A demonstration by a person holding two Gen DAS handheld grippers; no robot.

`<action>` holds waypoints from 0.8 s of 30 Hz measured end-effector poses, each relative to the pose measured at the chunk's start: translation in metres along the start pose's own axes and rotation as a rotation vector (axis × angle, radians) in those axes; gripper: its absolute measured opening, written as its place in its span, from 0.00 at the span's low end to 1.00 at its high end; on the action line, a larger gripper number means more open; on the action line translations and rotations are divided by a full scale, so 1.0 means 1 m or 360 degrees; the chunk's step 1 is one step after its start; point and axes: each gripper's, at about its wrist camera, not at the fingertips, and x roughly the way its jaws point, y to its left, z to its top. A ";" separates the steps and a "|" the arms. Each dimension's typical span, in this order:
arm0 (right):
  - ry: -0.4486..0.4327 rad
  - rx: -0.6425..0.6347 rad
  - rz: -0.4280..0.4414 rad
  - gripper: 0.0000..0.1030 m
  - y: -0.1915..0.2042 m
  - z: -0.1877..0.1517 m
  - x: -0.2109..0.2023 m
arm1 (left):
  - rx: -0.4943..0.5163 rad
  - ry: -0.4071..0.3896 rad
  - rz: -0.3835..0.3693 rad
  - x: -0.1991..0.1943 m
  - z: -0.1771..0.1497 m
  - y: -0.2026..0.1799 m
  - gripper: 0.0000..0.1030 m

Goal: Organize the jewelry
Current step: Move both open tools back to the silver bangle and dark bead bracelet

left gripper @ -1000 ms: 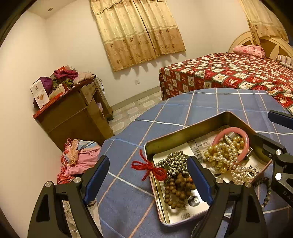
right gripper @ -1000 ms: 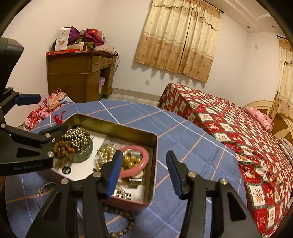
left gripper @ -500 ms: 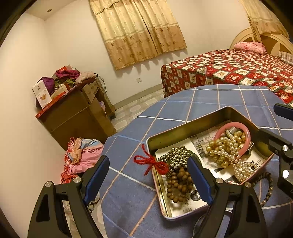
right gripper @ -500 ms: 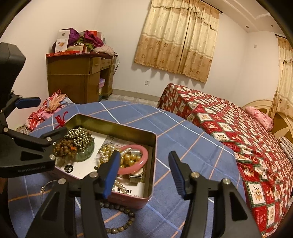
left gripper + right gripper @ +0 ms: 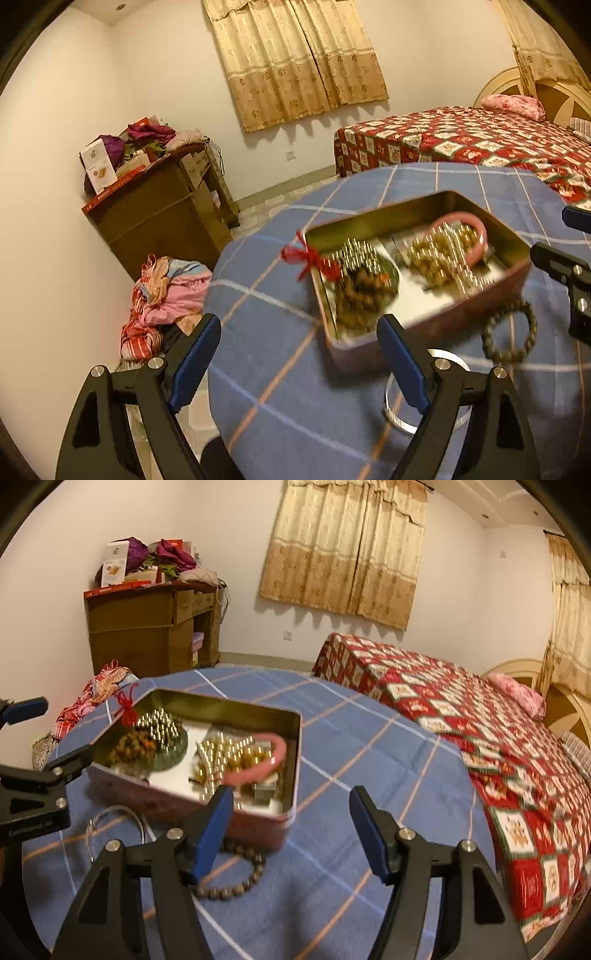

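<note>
Worktop (image 5: pixel 369 746), blue checked cloth. Tin (image 5: pixel 236 709), open, on the worktop; holds a pink bangle (image 5: pixel 275 762), pearl strands (image 5: pixel 221 755), and dark beads (image 5: pixel 135 744). Brown bead bracelet (image 5: pixel 236 886) and silver ring (image 5: pixel 397 417) lie outside, just beside the tin. Left tongs (image 5: pixel 299 365) and right tongs (image 5: pixel 291 834): apart, empty.

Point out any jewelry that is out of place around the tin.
Two pieces lie outside the tin on the blue tablecloth: a dark bead bracelet against its near wall and a thin silver bangle beside it. A red tassel hangs over the far corner's rim. Everything else sits inside.
</note>
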 end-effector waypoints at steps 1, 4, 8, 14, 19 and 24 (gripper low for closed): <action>0.0011 0.0009 -0.0002 0.67 -0.001 -0.004 -0.002 | -0.0013 0.0016 -0.0009 -0.002 -0.006 -0.001 0.84; 0.0047 0.0027 0.0001 0.73 -0.002 -0.017 -0.003 | -0.0078 0.0070 -0.0084 -0.006 -0.017 -0.004 0.84; 0.0095 0.0039 -0.0001 0.74 -0.005 -0.029 -0.004 | -0.0085 0.0088 -0.0181 -0.010 -0.020 -0.020 0.84; 0.0119 0.0073 -0.0011 0.83 -0.012 -0.030 -0.009 | -0.0056 0.0157 -0.0234 -0.006 -0.017 -0.040 0.84; 0.0180 0.0080 -0.0046 0.83 -0.016 -0.037 -0.006 | -0.0028 0.0209 -0.0251 -0.001 -0.016 -0.055 0.84; 0.0196 0.0110 -0.0054 0.84 -0.023 -0.041 -0.005 | 0.0015 0.0264 -0.0242 0.007 -0.016 -0.065 0.84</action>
